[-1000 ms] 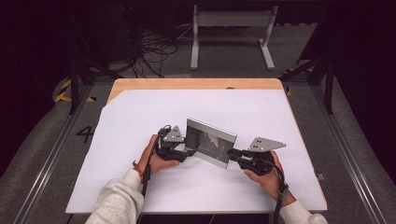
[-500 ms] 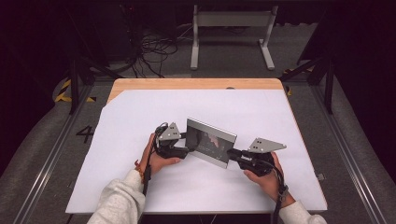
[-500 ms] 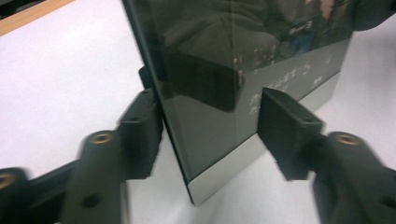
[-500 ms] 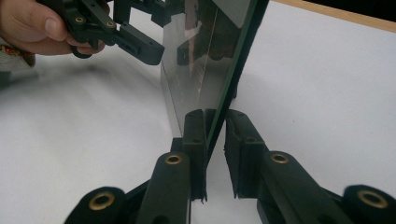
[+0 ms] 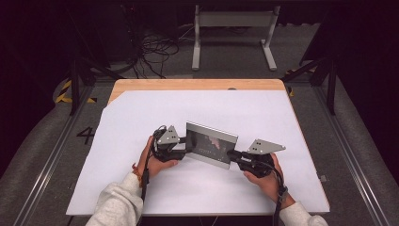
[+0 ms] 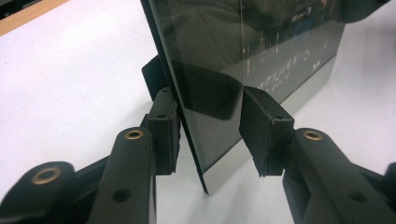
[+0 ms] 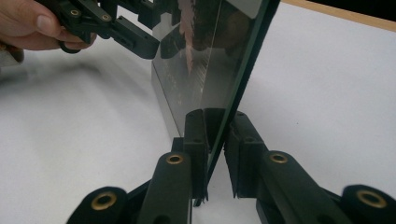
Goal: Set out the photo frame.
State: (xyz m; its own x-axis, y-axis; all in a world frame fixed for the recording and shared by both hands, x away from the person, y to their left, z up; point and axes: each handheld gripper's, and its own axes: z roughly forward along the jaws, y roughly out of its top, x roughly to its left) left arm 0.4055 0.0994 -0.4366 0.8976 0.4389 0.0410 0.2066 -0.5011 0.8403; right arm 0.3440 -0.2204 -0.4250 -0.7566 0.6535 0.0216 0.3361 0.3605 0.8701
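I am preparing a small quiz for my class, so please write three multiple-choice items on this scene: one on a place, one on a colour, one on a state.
1. Where does the picture frame stand?
A. on the floor
B. on the white sheet
C. on the bare wood strip at the table's far edge

2. What colour is the sheet that covers the table?
A. white
B. green
C. red

3. How do the jaws of the left gripper stand?
A. clamped on a cable
B. far from the frame
C. one on each side of the frame's edge, one pad apart from the glass

Key:
1 B: the frame stands upright on the sheet.
2 A: the sheet is white in every view.
3 C: the jaws have just been closing with the frame between them, and a gap shows at one pad.
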